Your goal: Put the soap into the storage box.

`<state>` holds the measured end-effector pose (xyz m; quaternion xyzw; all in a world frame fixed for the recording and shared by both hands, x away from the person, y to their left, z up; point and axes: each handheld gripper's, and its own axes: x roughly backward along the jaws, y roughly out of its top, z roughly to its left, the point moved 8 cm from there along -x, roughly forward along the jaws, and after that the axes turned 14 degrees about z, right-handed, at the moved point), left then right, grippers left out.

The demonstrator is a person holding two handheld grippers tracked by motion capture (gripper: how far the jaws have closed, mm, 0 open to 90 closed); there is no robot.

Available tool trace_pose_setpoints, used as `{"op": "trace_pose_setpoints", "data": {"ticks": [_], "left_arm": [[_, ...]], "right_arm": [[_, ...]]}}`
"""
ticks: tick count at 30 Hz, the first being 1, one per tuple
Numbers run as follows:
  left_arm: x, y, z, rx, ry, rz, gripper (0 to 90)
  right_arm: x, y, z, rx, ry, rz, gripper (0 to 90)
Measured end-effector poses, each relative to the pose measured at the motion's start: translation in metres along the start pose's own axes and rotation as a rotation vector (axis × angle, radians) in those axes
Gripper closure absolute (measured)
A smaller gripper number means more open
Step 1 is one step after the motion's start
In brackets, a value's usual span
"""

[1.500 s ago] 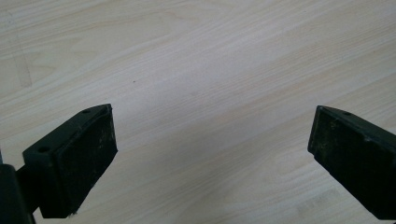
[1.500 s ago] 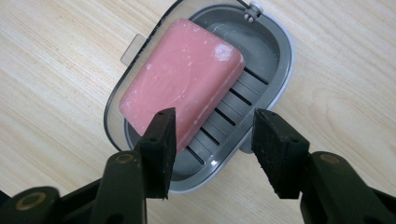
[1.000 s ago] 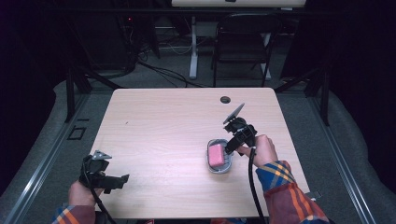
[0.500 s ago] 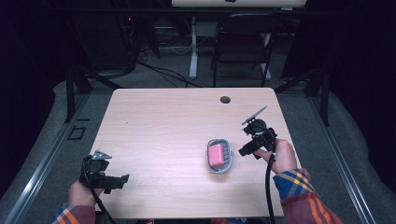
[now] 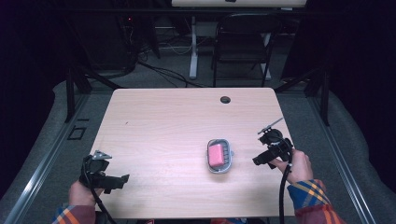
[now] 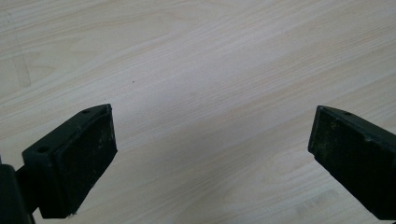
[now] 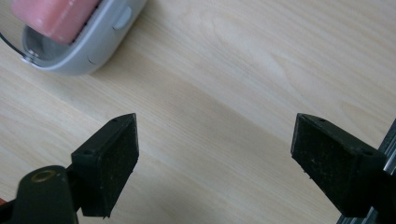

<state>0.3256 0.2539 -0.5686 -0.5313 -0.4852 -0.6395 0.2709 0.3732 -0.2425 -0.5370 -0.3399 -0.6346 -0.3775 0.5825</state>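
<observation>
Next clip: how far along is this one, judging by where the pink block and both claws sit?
Looks done: the pink block lies in the grey dish on the table. In hand: nothing; the right claw is open beside the dish, apart from it, and the left claw is open near the front edge. Left: nothing evident.

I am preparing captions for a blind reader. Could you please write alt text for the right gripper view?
Two open black jaws of the right gripper rise from the bottom over a pale wooden table, with nothing between them. At the upper left corner lies a grey dish holding a pink block, apart from the jaws.
</observation>
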Motion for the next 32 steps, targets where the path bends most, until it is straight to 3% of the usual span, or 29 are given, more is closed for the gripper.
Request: {"op": "trace_pose_setpoints", "data": {"ticks": [9, 10, 11, 18, 19, 32], "left_arm": [[0.0, 0.0, 0.0, -0.001, 0.001, 0.001, 0.7], [0.0, 0.0, 0.0, 0.0, 0.0, 0.0, 0.7], [0.0, 0.0, 0.0, 0.0, 0.0, 0.0, 0.7], [0.0, 0.0, -0.001, -0.002, -0.003, 0.005, 0.7], [0.0, 0.0, -0.001, -0.005, -0.002, 0.006, 0.7], [-0.001, 0.0, -0.001, -0.014, -0.002, 0.011, 0.6]], "right_arm": [[-0.024, -0.022, -0.016, -0.023, 0.008, 0.047, 9.3], [-0.027, -0.022, -0.016, -0.052, 0.017, 0.017, 8.9], [-0.028, -0.026, -0.02, -0.032, 0.013, 0.053, 8.2], [-0.049, -0.048, -0.027, -0.038, 0.02, 0.075, 5.7], [-0.053, -0.053, -0.027, -0.037, 0.047, 0.071, 5.0], [-0.069, -0.058, -0.027, -0.029, 0.066, 0.091, 3.8]]}}
